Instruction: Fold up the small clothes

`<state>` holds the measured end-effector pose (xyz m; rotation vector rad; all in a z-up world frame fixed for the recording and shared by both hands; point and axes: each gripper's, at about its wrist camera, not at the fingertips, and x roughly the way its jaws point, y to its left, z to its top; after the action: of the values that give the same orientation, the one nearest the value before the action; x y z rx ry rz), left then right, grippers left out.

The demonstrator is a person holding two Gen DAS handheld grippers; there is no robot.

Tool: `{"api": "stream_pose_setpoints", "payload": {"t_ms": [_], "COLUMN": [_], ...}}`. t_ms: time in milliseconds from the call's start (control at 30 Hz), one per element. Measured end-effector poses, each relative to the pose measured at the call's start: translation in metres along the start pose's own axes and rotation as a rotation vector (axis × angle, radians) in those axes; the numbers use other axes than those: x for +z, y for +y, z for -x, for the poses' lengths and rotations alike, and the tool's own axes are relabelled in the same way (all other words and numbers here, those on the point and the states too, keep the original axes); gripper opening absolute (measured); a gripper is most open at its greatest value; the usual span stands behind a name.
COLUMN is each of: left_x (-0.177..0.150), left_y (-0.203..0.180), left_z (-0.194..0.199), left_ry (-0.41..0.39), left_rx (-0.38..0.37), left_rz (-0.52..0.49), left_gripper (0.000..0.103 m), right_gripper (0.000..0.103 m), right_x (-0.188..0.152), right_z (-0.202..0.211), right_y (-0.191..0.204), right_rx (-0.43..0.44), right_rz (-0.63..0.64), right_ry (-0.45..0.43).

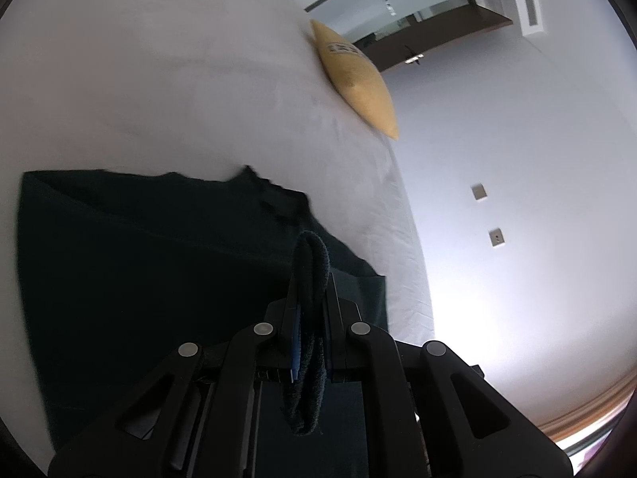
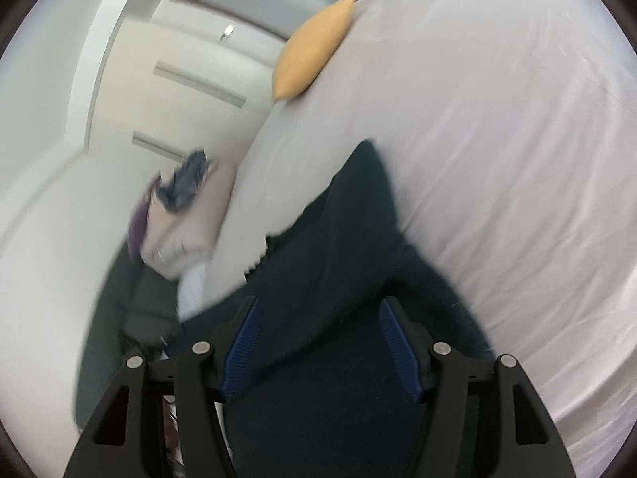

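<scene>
A dark teal garment [image 1: 139,263] lies spread on the white bed [image 1: 159,79]. My left gripper [image 1: 312,279] is shut on a thick rolled hem of this garment, which loops up between the fingers. In the right wrist view the same garment [image 2: 342,239] lies below and between the fingers of my right gripper [image 2: 318,318]. Its blue pads [image 2: 239,342] stand wide apart, so the right gripper is open. The right view is blurred by motion.
A yellow cushion [image 1: 354,79] rests at the bed's far edge; it also shows in the right wrist view [image 2: 310,55]. A white bag holding blue and purple cloth [image 2: 179,207] sits beside the bed. White walls and a wardrobe [image 2: 179,79] stand beyond.
</scene>
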<state>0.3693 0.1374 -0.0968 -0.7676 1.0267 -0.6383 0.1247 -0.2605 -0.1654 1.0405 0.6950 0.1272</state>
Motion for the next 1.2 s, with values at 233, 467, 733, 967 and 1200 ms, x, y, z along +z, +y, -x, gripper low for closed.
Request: {"api": "stream_pose_setpoints", "payload": {"t_ms": [233, 467, 733, 967, 1200], "left_x": [-0.005, -0.011, -0.012, -0.016, -0.017], "left_y": [0.022, 0.029, 0.036, 0.04, 0.033], "left_z": [-0.014, -0.027, -0.036, -0.058, -0.058], "left_ry": [0.009, 0.018, 0.017, 0.031, 0.032], "left_rx": [0.017, 0.003, 0.002, -0.008, -0.052], "left_rz": [0.031, 0.044, 0.055, 0.083, 0.089], "left_gripper": [0.007, 0.007, 0.007, 0.007, 0.007], "right_gripper": [0.065, 0.065, 0.065, 0.057, 0.064], "right_x": [-0.007, -0.015, 0.011, 0.015, -0.021], "right_z": [-0.017, -0.044, -0.058, -0.037, -0.067], "right_y": [-0.013, -0.017, -0.013, -0.036, -0.005], "right_rx": [0.123, 0.122, 0.119, 0.181, 0.177], "right_rz": [-0.203, -0.324, -0.244, -0.288, -0.216], "right_ry": [0.072, 0.127, 0.028, -0.083, 0.002]}}
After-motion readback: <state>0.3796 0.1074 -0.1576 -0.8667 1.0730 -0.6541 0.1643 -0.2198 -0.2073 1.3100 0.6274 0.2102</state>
